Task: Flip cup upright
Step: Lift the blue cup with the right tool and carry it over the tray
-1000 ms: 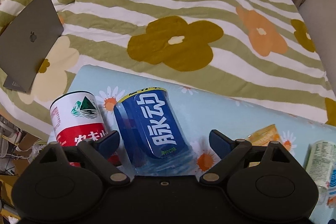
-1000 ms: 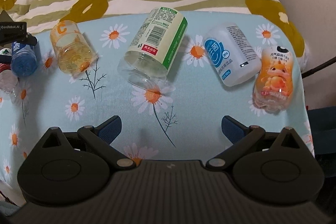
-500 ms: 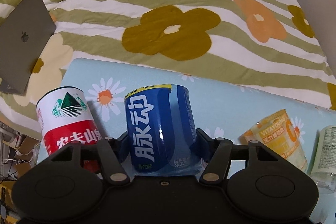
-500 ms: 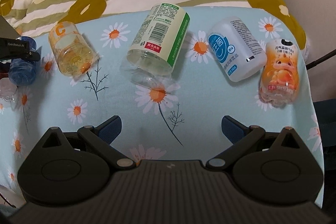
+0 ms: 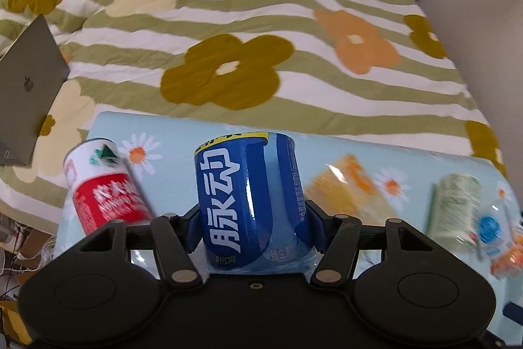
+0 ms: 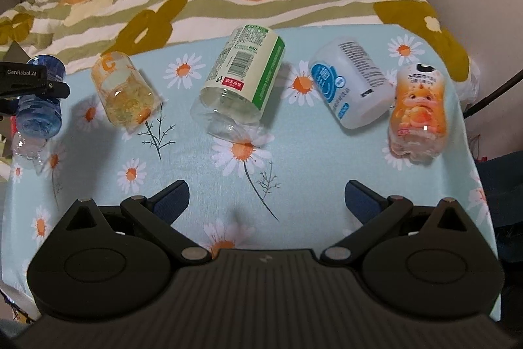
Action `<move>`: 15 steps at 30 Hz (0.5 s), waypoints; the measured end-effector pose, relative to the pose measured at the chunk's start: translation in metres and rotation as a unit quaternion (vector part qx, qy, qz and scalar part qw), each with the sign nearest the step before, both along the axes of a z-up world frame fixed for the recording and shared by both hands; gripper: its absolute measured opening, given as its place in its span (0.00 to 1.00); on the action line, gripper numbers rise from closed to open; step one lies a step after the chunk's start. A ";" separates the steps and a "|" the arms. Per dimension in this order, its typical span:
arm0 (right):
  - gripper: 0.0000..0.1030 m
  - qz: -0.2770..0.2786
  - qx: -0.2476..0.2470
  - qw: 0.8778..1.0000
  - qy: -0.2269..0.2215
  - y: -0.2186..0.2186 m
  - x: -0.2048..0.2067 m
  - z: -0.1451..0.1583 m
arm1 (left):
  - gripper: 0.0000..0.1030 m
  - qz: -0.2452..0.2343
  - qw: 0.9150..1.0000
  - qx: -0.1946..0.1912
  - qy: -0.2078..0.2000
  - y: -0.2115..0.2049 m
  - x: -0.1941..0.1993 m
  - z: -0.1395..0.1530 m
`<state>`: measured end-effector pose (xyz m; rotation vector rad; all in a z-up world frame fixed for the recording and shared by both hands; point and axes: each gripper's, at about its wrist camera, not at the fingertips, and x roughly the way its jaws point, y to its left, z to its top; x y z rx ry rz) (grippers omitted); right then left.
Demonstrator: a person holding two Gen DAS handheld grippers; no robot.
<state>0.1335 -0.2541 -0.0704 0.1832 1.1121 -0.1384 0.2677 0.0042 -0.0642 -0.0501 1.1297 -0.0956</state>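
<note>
My left gripper [image 5: 250,228] is shut on a blue cup [image 5: 248,201] with white Chinese lettering and holds it lifted, tilted above the blue daisy tablecloth [image 5: 183,128]. In the right wrist view the same blue cup [image 6: 41,97] hangs at the far left in the left gripper [image 6: 36,84]. My right gripper [image 6: 266,197] is open and empty over the cloth's near middle. A red and white cup [image 5: 104,185] lies left of the blue one.
Lying on the cloth [image 6: 313,172] are an orange cup [image 6: 122,92], a green-labelled cup [image 6: 243,77], a white and blue cup [image 6: 351,84] and an orange cartoon cup [image 6: 418,113]. A floral quilt [image 5: 228,31] lies behind, with a grey laptop [image 5: 27,90] at the left.
My left gripper closed on the blue cup and lifted it, tilting the view up. My right gripper stayed open and shifted slightly.
</note>
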 end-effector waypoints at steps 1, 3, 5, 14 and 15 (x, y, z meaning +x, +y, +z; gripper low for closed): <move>1.00 0.002 0.002 1.000 -0.005 -0.003 -0.005 0.002 | 0.64 -0.005 1.000 -0.002 -0.002 -0.006 -0.008 0.004; 1.00 0.008 0.007 1.000 -0.011 -0.009 -0.014 0.006 | 0.64 -0.015 1.000 -0.007 -0.005 -0.019 -0.024 0.010; 1.00 0.016 0.010 1.000 -0.018 -0.014 -0.025 0.009 | 0.64 -0.025 1.000 -0.011 -0.005 -0.030 -0.040 0.013; 1.00 0.049 0.020 0.998 -0.037 -0.048 -0.076 0.013 | 0.64 -0.057 0.998 -0.011 0.009 -0.082 -0.111 0.004; 1.00 0.052 0.021 0.998 -0.038 -0.050 -0.080 0.011 | 0.64 -0.059 0.998 -0.012 0.011 -0.086 -0.116 0.001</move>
